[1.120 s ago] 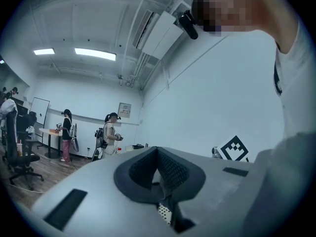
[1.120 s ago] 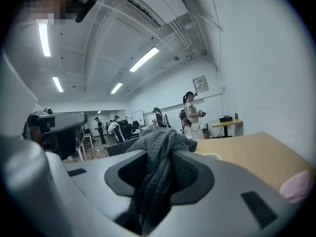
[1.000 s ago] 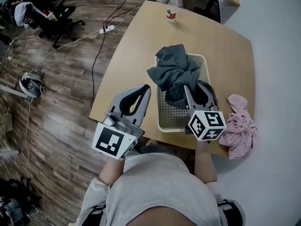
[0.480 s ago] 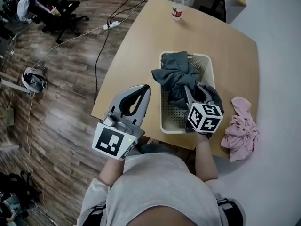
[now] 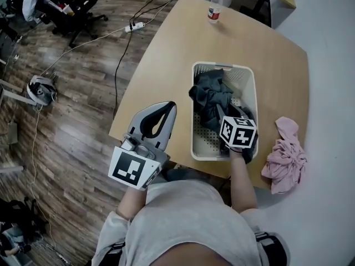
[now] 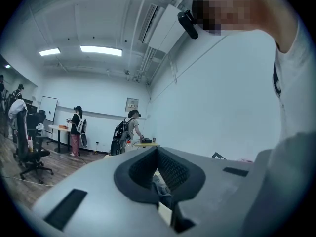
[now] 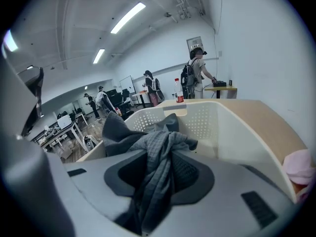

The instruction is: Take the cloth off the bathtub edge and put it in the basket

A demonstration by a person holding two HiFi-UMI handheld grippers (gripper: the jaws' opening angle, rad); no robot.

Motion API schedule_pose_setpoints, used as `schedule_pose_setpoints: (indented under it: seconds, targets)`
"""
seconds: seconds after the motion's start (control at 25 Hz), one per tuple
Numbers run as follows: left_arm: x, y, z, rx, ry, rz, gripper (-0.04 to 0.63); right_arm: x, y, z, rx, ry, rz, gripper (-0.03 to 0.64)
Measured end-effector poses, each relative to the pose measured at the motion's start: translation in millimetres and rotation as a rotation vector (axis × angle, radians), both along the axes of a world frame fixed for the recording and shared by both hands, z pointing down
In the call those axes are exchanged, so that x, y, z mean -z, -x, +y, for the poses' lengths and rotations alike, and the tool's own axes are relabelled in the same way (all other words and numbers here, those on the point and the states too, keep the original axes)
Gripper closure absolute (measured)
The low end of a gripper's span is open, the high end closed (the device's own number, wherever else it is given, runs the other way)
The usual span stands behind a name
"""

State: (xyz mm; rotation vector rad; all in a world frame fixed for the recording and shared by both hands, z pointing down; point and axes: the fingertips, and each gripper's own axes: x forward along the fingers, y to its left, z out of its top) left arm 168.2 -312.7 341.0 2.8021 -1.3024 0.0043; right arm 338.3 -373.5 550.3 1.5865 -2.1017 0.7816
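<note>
A dark grey cloth (image 5: pixel 213 96) lies bunched inside the white perforated basket (image 5: pixel 197 115) on the wooden table. My right gripper (image 5: pixel 230 112) is down in the basket's near right part, shut on one end of that cloth. In the right gripper view the grey cloth (image 7: pixel 148 142) runs up between the two pads and spills forward toward the basket's far wall (image 7: pixel 197 122). My left gripper (image 5: pixel 168 106) hovers over the table's near left edge, left of the basket, shut with nothing in it. In the left gripper view its tips (image 6: pixel 157 152) meet.
A crumpled pink cloth (image 5: pixel 284 158) lies at the table's right edge beside a white surface (image 5: pixel 333 93). A plastic bottle (image 5: pixel 214 11) stands at the table's far end. Cables, a power strip (image 5: pixel 136 26) and office chairs are on the wooden floor to the left.
My right gripper has come down with the grey cloth, which hung above the basket a second ago and now lies inside it. The left gripper has stayed put.
</note>
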Motion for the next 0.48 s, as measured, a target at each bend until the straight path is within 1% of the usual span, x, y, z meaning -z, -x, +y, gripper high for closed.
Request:
schedule_pose_setpoints:
  seconds: [0.28, 0.48]
  targets:
    - [-4, 4, -2, 0.011, 0.011, 0.001, 0.6, -19, 2, -2, 0.018, 0.061, 0.021, 0.474]
    - [-4, 7, -1, 0.011, 0.01, 0.001, 0.599, -24, 6, 0, 0.037, 0.074, 0.055, 0.47]
